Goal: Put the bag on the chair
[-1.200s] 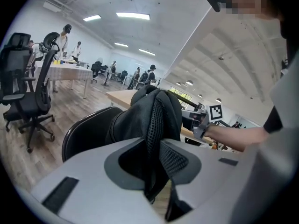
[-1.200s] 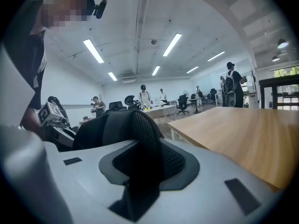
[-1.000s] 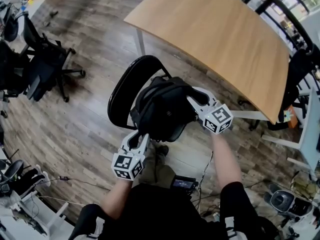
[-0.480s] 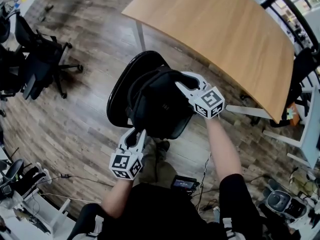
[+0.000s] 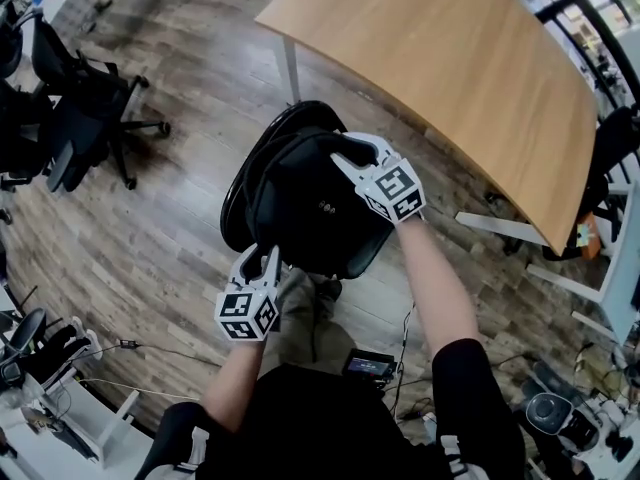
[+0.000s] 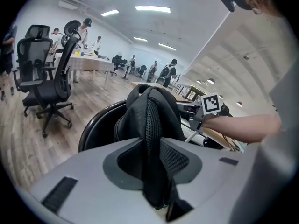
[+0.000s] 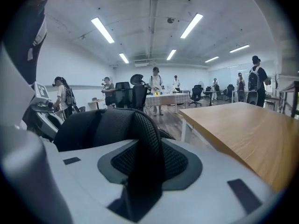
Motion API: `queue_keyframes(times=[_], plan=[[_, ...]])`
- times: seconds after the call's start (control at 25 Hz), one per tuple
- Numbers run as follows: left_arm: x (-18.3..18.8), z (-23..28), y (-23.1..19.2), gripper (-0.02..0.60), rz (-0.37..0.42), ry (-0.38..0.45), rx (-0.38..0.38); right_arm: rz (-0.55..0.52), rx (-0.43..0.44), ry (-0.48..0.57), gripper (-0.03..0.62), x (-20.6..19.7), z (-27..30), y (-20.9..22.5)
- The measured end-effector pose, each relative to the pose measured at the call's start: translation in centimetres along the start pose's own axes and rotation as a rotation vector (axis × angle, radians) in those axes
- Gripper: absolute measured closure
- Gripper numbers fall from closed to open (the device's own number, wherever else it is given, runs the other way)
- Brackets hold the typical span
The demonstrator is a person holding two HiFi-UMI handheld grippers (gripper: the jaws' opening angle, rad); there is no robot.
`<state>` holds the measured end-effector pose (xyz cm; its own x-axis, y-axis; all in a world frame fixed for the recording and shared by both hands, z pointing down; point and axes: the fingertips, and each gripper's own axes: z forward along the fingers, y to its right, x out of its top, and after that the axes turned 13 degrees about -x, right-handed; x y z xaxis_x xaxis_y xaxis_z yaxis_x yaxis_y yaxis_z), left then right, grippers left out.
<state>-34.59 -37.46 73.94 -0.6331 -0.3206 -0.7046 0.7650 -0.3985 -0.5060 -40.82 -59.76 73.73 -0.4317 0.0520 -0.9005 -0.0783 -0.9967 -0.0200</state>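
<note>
A black backpack (image 5: 310, 208) rests on the seat of a black chair (image 5: 236, 200), in front of the chair's curved back. My left gripper (image 5: 262, 261) is at the bag's near left edge, with a black mesh strap (image 6: 148, 125) still pinched between its jaws. My right gripper (image 5: 350, 158) is at the bag's top right and has a second mesh strap (image 7: 145, 148) between its jaws. Both pairs of jaws are opening. From the left gripper view the bag (image 6: 154, 106) stands upright in the chair (image 6: 93, 129).
A wooden table (image 5: 450, 58) stands just beyond the chair to the right. Black office chairs (image 5: 70, 118) stand at the left. Cables and a small device (image 5: 368, 366) lie on the floor by my feet. People stand far off around a table (image 7: 161, 97).
Both grippers and the bag have moved forward over the chair, and the bag has come down onto the seat. The right gripper has shifted left toward the chair back.
</note>
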Motion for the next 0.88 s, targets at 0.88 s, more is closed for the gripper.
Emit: queue_keyframes(times=[0.88], plan=[[-2.3,0.6,-3.0,0.459,-0.083,0.003,0.144,0.047,-0.120,-0.150,0.424,-4.6,-0.5,2.3]])
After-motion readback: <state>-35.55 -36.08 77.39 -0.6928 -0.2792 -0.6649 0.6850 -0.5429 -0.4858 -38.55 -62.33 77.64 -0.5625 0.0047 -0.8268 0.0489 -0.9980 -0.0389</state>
